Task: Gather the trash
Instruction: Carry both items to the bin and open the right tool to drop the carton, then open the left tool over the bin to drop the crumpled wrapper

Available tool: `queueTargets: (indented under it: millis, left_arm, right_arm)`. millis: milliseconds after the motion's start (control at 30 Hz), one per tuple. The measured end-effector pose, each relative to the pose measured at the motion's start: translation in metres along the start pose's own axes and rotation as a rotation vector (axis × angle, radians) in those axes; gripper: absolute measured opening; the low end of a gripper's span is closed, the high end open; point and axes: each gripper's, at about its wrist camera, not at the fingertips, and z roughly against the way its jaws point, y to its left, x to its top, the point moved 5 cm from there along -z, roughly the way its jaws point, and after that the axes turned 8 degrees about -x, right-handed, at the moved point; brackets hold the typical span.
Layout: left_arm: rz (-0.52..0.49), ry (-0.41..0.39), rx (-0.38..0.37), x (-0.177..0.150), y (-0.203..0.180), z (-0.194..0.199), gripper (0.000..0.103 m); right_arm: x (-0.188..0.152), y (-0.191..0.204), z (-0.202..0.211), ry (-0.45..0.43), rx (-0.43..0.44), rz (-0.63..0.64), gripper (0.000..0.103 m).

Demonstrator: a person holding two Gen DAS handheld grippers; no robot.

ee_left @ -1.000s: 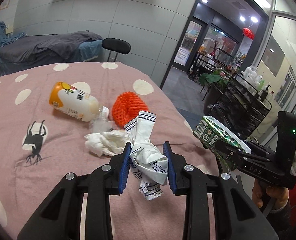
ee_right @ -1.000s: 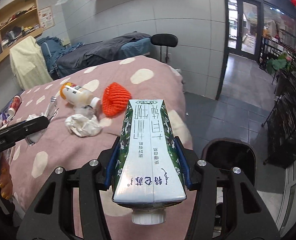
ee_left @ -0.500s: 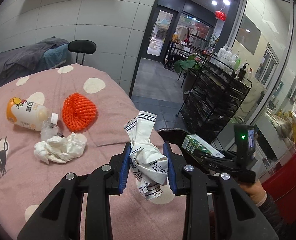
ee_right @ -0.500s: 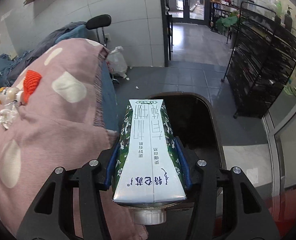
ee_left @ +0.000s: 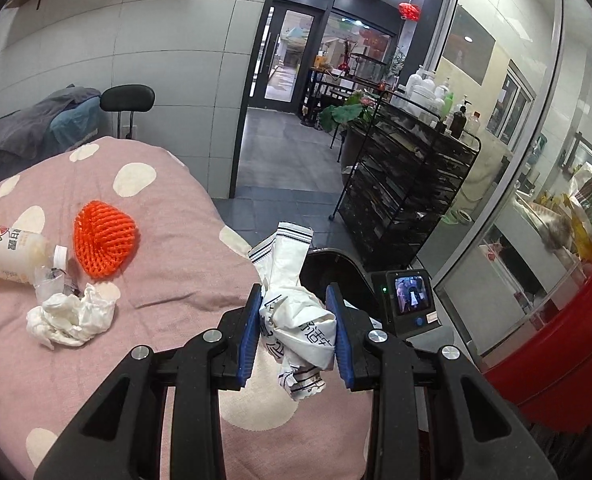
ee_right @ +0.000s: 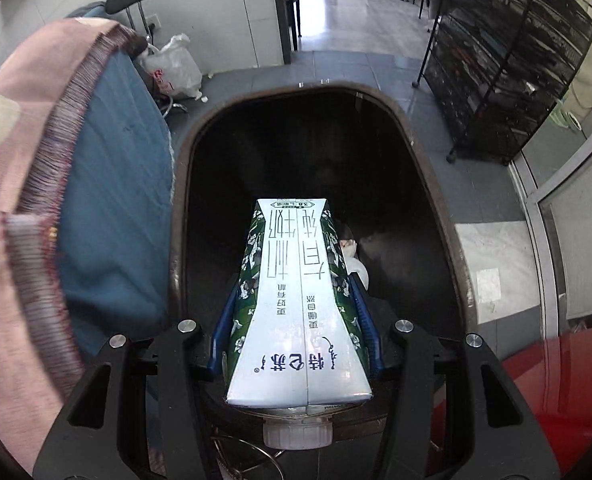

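Two grips hold: the right gripper clamps a stiff, probably light green-and-white milk carton mid-body over the dark oval bin; the left gripper pinches a soft crumpled white wrapper above the pink table edge.

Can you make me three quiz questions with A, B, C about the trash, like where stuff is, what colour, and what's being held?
1. Where is the milk carton?
A. On the table
B. Over the bin's opening
C. On the floor

2. What colour is the net on the tablecloth?
A. Orange
B. Blue
C. Green

3. What does the left gripper hold?
A. Nothing
B. A bottle
C. A crumpled white wrapper

Answers: B, the dark bin lies under the carton; A, the net is bright orange; C, both pads press the wrapper.
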Motion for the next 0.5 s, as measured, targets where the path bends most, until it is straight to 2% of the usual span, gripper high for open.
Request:
queueTargets:
  millis: [167,233,300,500]
  left_arm:
    - [0.000,0.014,-0.014,-0.001,-0.003,-0.005,0.032]
    - [-0.005,0.019,-0.018,-0.001,-0.007,-0.007,0.032]
    - [-0.006,0.024,-0.028,0.000,-0.010,-0.010,0.032]
    - [-0.032,0.041,-0.082,0.002,-0.027,-0.023,0.032]
  right_arm:
    - [-0.003,-0.002,-0.013,0.026,-0.006,-0.022,0.053]
    - [-0.006,-0.004,-0.013,0.030,-0.001,-0.040,0.057]
    - [-0.008,-0.007,-0.009,0.025,-0.002,-0.051,0.068]
    - [-0.017,-0.022,0.021,-0.038,-0.020,-0.094,0.069]
